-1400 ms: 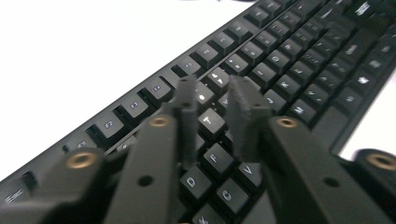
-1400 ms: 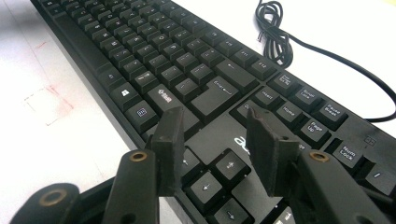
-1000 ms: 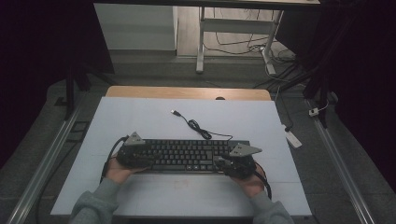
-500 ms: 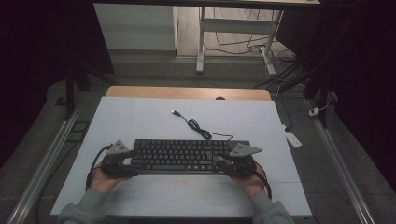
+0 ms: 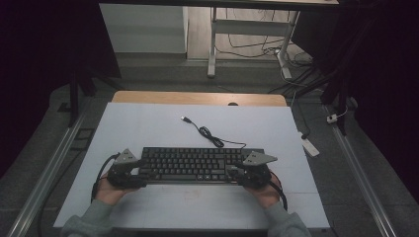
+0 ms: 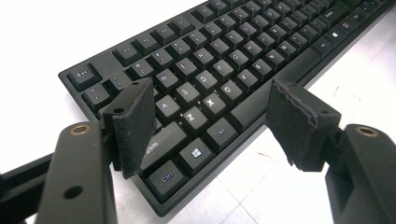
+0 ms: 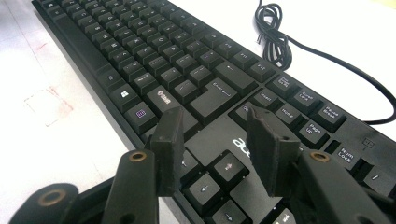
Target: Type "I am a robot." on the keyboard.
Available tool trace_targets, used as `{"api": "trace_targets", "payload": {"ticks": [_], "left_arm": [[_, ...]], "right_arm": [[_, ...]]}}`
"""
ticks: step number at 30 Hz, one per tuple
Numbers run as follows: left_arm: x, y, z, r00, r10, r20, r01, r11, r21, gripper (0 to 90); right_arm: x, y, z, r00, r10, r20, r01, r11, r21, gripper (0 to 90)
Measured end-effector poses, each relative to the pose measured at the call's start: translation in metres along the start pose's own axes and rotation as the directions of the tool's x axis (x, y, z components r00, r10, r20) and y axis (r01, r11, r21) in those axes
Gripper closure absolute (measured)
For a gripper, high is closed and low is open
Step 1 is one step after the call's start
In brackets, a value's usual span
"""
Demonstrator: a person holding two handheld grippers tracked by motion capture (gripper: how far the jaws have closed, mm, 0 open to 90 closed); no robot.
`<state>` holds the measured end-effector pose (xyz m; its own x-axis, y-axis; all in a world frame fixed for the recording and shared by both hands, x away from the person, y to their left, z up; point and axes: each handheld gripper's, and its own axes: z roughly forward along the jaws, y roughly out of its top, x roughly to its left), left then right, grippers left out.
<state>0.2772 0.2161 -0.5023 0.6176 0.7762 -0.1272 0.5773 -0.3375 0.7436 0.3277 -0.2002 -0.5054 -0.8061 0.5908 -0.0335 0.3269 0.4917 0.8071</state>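
Note:
A black keyboard (image 5: 190,165) lies across the near half of the white mat, and its black cable (image 5: 207,133) curls away to a USB plug (image 5: 185,119). My left gripper (image 5: 137,170) is at the keyboard's left end. In the left gripper view, the gripper (image 6: 210,98) has just been opening its jaws; they stand wide apart, and the front left corner of the keyboard (image 6: 224,56) lies between and below them, untouched. My right gripper (image 5: 236,173) hangs over the right end. In its own view the right gripper (image 7: 212,116) stands open above the arrow keys of the keyboard (image 7: 154,51).
The white mat (image 5: 148,123) covers a wooden table whose far edge (image 5: 197,97) shows behind it. A faint red mark (image 7: 46,105) stains the mat near the keyboard's front. A white power strip (image 5: 310,145) lies on the floor at the right. Metal rails run along both sides.
The left hand and its gripper slid left, from over the keyboard's left part to its left end, then stayed. The right gripper and the keyboard have not moved.

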Motion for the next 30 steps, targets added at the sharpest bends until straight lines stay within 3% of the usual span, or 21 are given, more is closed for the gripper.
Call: {"api": "trace_targets", "payload": {"ticks": [10, 16, 22, 30], "left_arm": [[0.0, 0.0, 0.002, 1.0, -0.001, -0.002, 0.001, 1.0, 0.004, 33.0], [-0.001, 0.0, 0.002, 1.0, 0.004, -0.003, -0.004, 1.0, 0.005, 32.9], [-0.001, 0.0, 0.003, 1.0, 0.005, -0.003, -0.005, 1.0, 0.007, 32.9], [-0.002, 0.0, 0.004, 1.0, 0.009, -0.002, -0.009, 0.9999, 0.014, 32.8]], "right_arm": [[0.003, 0.007, 0.001, 0.9999, 0.001, -0.017, -0.001, 1.0, -0.021, 59.2], [0.008, 0.018, 0.004, 0.9984, -0.007, -0.057, 0.004, 0.999, -0.042, 72.7], [0.02, 0.031, 0.018, 0.9924, -0.05, -0.113, 0.049, 0.999, -0.01, 89.6], [0.033, 0.046, 0.045, 0.9859, -0.071, -0.151, 0.075, 0.997, 0.016, 89.9]]}}
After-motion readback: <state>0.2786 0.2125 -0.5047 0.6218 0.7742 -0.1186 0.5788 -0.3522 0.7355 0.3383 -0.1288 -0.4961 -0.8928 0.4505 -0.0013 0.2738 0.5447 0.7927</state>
